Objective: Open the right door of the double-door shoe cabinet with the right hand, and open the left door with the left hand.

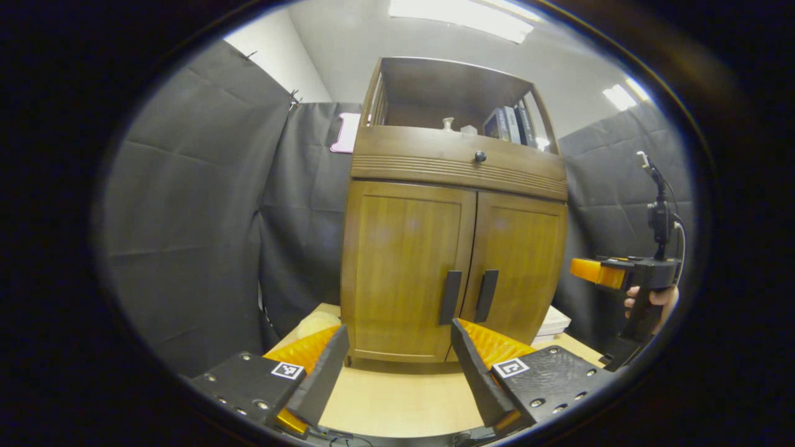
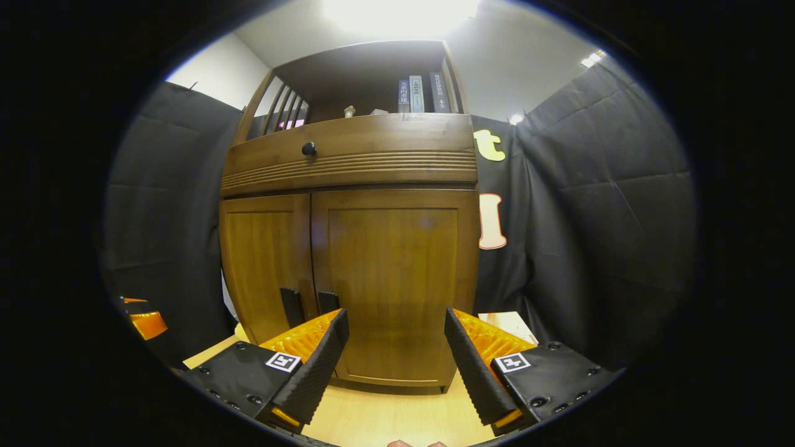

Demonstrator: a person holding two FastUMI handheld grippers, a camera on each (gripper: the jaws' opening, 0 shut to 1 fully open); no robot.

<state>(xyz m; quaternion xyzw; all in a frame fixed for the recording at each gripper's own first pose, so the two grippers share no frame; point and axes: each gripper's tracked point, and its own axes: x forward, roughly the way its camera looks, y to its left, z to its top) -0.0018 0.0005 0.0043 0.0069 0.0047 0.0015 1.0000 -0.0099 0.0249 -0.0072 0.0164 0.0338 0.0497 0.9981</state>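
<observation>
A wooden shoe cabinet (image 1: 453, 248) stands on a pale desk (image 1: 397, 397) in a black-curtained booth, its 2 doors shut. In the left gripper view, the left tool (image 1: 397, 347) hovers in front of the left door (image 1: 407, 267), its fingers spread wide with nothing between them, short of the 2 dark vertical handles (image 1: 450, 297) at the doors' meeting edge. The right tool (image 2: 394, 341) also gapes wide and empty before the right door (image 2: 394, 279), touching nothing. Books (image 2: 419, 94) stand on the open shelf above a drawer knob (image 2: 308, 149).
</observation>
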